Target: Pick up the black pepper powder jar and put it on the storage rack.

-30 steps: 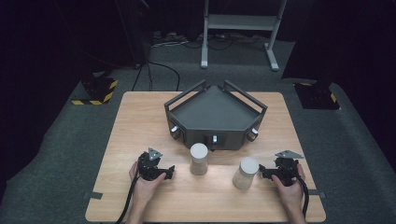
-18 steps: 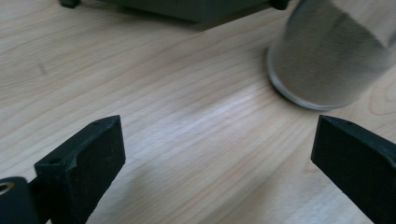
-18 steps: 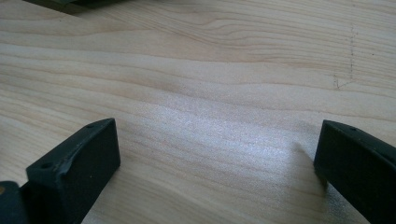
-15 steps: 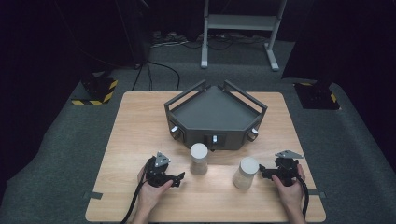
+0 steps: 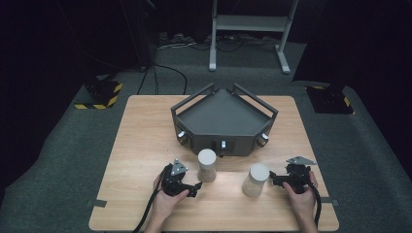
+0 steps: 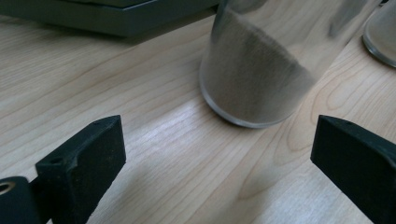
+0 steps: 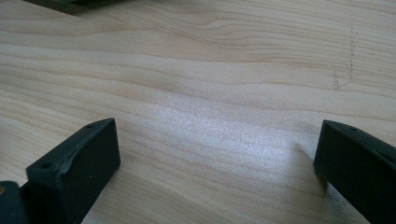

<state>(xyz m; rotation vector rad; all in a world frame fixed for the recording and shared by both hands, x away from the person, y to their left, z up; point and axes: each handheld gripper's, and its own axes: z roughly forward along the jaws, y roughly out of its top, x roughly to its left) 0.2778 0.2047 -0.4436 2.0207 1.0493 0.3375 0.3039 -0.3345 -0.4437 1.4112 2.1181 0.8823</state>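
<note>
Two clear jars with white lids stand on the wooden table, each part-filled with a pale powder. The left jar is just ahead of my left gripper, whose jaws stand wide open on either side of its base without touching it. The right jar stands just left of my right gripper, which is open over bare wood. A hand holds each gripper near the table's front edge.
A dark grey angular tray with raised rails and knobs on its front sits at the table's middle, right behind the left jar. Its edge runs across the top of the left gripper view. Black-and-yellow floor blocks lie beyond the table.
My left gripper has moved right and forward toward the left jar, so its open jaws now flank the jar. The right gripper and both jars have stayed put.
</note>
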